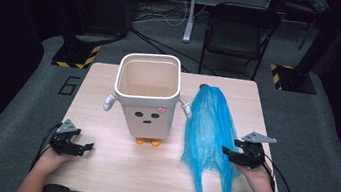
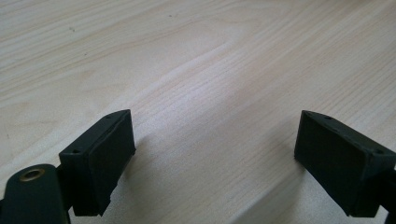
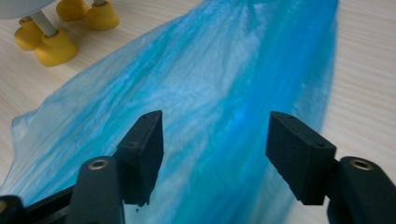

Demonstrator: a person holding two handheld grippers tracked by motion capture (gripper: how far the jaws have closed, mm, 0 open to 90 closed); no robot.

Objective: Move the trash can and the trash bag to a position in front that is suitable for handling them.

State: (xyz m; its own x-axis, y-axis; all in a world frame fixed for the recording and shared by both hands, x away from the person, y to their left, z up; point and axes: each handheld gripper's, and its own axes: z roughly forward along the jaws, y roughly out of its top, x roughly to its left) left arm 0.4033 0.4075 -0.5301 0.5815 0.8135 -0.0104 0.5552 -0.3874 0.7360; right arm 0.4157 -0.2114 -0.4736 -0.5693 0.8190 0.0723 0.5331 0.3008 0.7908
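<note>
Two grippers, both with jaws spread and holding nothing. Your right gripper (image 1: 240, 156) hovers over the blue bag (image 1: 210, 127), which lies flat on the table (image 1: 113, 168) just right of the bin (image 1: 147, 93). Your left gripper (image 1: 71, 143) waits well left of the bin, over bare wood. You seem about to pinch the bag, probably to line the bin; close on one thin layer. No writing is readable on the bin, only a drawn face.

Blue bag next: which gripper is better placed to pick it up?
Right, probably. The right gripper is open at the edge of the blue bag, jaws over its film. The left gripper is open over bare table, across from the bin.
</note>
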